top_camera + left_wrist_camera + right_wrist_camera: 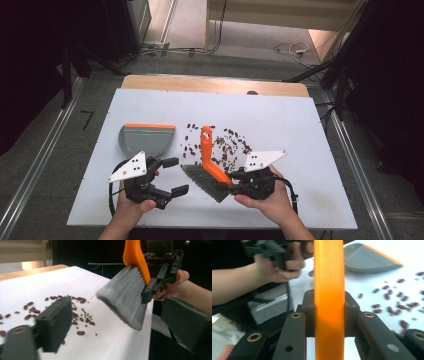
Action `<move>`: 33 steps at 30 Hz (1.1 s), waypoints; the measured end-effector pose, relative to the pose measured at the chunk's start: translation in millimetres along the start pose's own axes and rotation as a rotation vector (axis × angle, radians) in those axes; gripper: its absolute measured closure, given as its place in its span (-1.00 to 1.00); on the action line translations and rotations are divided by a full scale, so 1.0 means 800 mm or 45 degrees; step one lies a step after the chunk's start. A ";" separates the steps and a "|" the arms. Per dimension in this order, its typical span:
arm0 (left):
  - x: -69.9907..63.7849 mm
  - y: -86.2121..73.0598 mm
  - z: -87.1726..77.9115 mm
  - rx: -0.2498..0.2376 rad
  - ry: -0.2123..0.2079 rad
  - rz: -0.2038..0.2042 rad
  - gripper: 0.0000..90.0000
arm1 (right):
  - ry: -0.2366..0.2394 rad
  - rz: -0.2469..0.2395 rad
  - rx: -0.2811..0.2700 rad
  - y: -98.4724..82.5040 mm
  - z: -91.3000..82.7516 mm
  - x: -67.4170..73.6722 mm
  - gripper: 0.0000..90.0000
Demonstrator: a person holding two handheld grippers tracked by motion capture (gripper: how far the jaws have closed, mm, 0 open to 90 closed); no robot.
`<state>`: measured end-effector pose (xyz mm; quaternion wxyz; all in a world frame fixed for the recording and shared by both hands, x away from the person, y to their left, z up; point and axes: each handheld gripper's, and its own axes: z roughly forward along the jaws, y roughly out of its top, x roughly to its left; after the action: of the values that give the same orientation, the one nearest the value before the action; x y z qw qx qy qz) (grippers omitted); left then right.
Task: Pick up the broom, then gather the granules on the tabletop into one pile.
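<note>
Two grippers work over the white worktop (300,150), and no brand, label or writing can be read on anything there.

The right gripper (235,181) has its jaws clamped tight on the orange back of a brush (210,167). In the right gripper view the orange handle (329,300) runs straight up between the two black jaws, which press on it from both sides. The brush is held off the worktop, its grey bristles (202,181) fanning out toward the left gripper and its orange handle tip pointing away from the person, into the beans. In the left gripper view the bristles (125,297) hang above the white surface, with the right hand (175,285) behind them.

The left gripper (172,176) has its jaws spread wide with nothing between them; no earlier state is claimed here beyond this wide gap. The brush's bristles lie just beside these jaws, toward the right gripper, not touching them.

Red beans (225,145) and smaller green ones lie scattered on the worktop around the brush's handle tip, mostly on the side away from the person. A grey dustpan (145,137) with an orange edge lies flat, well to the left of the brush and just beyond the left gripper.
</note>
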<state>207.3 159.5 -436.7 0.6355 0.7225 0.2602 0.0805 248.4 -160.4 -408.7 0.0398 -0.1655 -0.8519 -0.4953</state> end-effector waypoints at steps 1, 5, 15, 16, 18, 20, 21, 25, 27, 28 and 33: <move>0.000 0.000 -0.001 -0.003 0.029 0.003 -0.87 | -0.020 0.013 -0.001 0.000 -0.002 -0.002 0.52; 0.003 0.000 -0.008 -0.024 0.056 0.016 -1.00 | -0.125 0.042 0.008 -0.002 -0.009 -0.010 0.52; 0.014 -0.007 -0.019 -0.024 0.120 0.018 -1.00 | -0.355 0.109 0.007 -0.007 -0.032 -0.030 0.52; 0.015 -0.008 -0.021 -0.017 0.128 0.028 -1.00 | -0.379 0.117 0.007 -0.008 -0.034 -0.032 0.52; 0.019 -0.011 -0.023 -0.012 0.142 0.027 -1.00 | -0.410 0.123 0.010 -0.009 -0.038 -0.037 0.52; 0.024 -0.014 -0.028 -0.024 0.158 0.006 -1.00 | -0.447 0.139 0.014 -0.010 -0.042 -0.041 0.52; 0.027 -0.015 -0.031 -0.032 0.162 -0.008 -0.99 | -0.459 0.145 0.015 -0.011 -0.044 -0.043 0.52; 0.031 -0.019 -0.040 -0.042 0.198 -0.021 -0.99 | -0.525 0.183 0.022 -0.014 -0.051 -0.052 0.51; 0.033 -0.021 -0.044 -0.047 0.215 -0.027 -0.99 | -0.556 0.198 0.029 -0.014 -0.054 -0.056 0.51; 0.034 -0.021 -0.047 -0.048 0.225 -0.026 -0.99 | -0.581 0.203 0.037 -0.013 -0.057 -0.058 0.51; 0.037 -0.024 -0.059 -0.063 0.267 -0.023 -0.99 | -0.697 0.244 0.069 -0.009 -0.066 -0.076 0.51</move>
<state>206.3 216.5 -453.1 0.6230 0.6919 0.3298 0.1563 297.9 -223.8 -402.3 -0.1405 -0.3715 -0.8243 -0.4035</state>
